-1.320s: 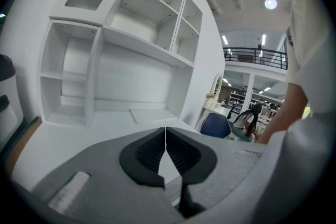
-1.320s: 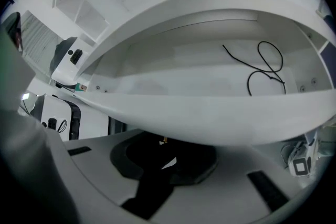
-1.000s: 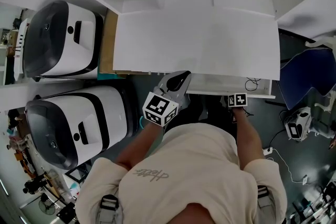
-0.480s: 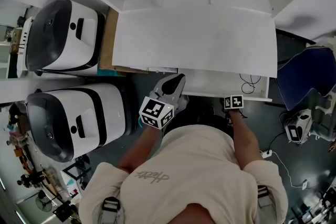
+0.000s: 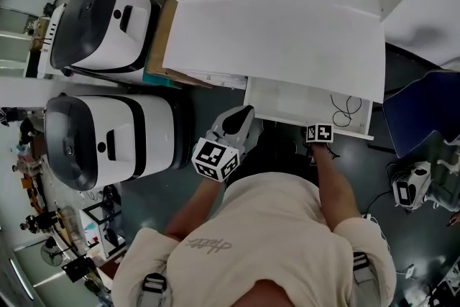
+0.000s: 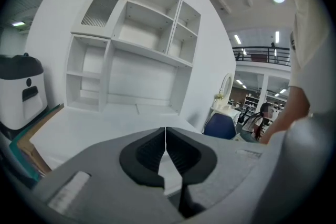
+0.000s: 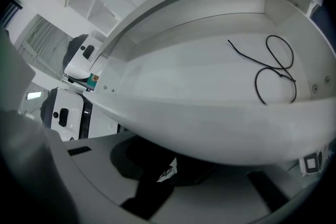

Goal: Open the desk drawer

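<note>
The white desk (image 5: 280,47), with its open shelf unit (image 6: 136,60) rising at the back, filled most of the head view. Two large white machines with dark lids stood on the floor to its left, one (image 5: 104,25) beside the desk's end and the other (image 5: 108,140) nearer the person. A blue chair (image 5: 420,108) sat off to the right. The drawer (image 5: 287,101) stood partly pulled out from under the desk's front edge, its pale floor bare on the left. The left gripper (image 6: 166,147) was held in the air just left of the drawer's near corner, apart from it, its dark pads pressed together with nothing between them. The right gripper (image 7: 173,162) sat under the drawer's front panel toward the right end; its jaws were drawn close, their tips tucked beneath the panel's lower edge and seemingly clamped on it. A thin black cord (image 7: 275,73) lay looped in the drawer's right end.
</note>
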`<move>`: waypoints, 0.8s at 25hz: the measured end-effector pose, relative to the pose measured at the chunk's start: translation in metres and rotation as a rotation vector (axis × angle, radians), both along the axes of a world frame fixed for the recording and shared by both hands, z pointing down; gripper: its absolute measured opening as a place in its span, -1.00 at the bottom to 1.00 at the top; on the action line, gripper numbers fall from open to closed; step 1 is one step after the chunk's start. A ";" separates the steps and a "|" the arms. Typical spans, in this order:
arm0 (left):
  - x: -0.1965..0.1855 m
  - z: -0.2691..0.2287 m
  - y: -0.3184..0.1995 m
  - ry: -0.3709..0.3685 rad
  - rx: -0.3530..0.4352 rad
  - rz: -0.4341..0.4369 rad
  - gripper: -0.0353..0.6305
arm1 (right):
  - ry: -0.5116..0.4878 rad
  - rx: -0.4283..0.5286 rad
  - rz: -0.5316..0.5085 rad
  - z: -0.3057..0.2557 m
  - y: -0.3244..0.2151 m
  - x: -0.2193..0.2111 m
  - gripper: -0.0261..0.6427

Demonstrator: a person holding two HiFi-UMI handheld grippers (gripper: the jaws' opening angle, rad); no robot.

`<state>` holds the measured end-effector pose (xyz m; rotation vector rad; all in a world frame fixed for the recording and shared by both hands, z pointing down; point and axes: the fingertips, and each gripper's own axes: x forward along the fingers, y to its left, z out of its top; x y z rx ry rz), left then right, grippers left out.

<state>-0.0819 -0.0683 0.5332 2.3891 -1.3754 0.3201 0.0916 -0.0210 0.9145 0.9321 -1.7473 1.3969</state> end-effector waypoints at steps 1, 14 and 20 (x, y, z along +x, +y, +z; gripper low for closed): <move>0.000 0.001 0.007 -0.001 -0.005 -0.011 -0.84 | -0.003 0.002 -0.001 0.000 0.001 -0.001 -0.72; 0.003 0.001 0.047 -0.008 -0.024 -0.043 -0.84 | -0.008 -0.009 0.000 0.000 0.032 0.000 -0.72; -0.007 0.003 0.045 0.017 -0.018 -0.029 -0.84 | 0.007 -0.014 0.004 0.001 0.047 -0.004 -0.72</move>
